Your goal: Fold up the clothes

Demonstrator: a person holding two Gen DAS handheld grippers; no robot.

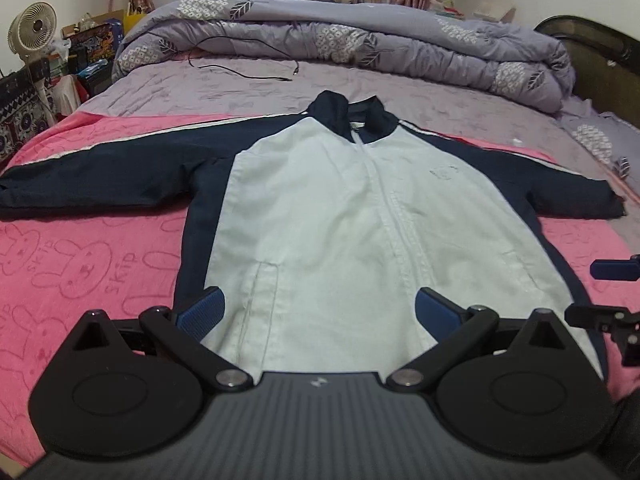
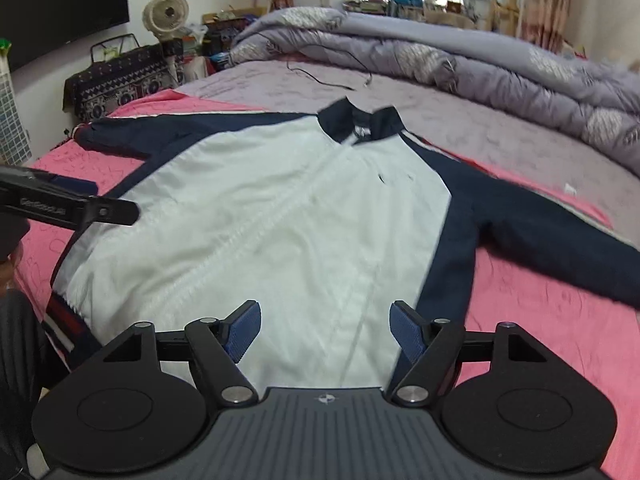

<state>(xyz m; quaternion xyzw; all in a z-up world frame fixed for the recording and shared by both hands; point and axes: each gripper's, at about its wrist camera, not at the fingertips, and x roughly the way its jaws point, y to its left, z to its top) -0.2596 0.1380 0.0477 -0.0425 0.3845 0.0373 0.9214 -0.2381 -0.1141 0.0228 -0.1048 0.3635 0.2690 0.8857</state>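
Bed (image 1: 120, 92), lavender sheet, with a pink rabbit-print blanket (image 1: 80, 264) over its near half: evidently the work surface, giving a broad flat area for folding. Quilt (image 1: 360, 36), grey-lavender with leaf print, bunched against the far side, apparently pushed back to free that area. Jacket (image 1: 320, 216), white front panels, navy sleeves and collar: lies face up on the pink blanket, zip closed, both sleeves spread out to the sides, hem nearest the cameras; a layout that suits a first fold of a sleeve or side inward, judged not yet begun. Left gripper (image 1: 318, 312): jaws spread wide above the hem, nothing between the blue pads, cloth released. Right gripper (image 2: 325, 332): likewise parted over the hem near the zip, pads clear of the fabric, holding nothing; its edge also enters the left-wrist view at the right. Black cable (image 1: 248, 74): loose on the lavender sheet beyond the collar, well apart from the jacket. Hidden or unclear: the hem's centre lies under each gripper body; the left sleeve's cuff is cut off in the left-wrist view; the right-wrist picture is softened by blur; the small chest emblem (image 1: 444, 172) cannot be read; the headboard is only partly visible.
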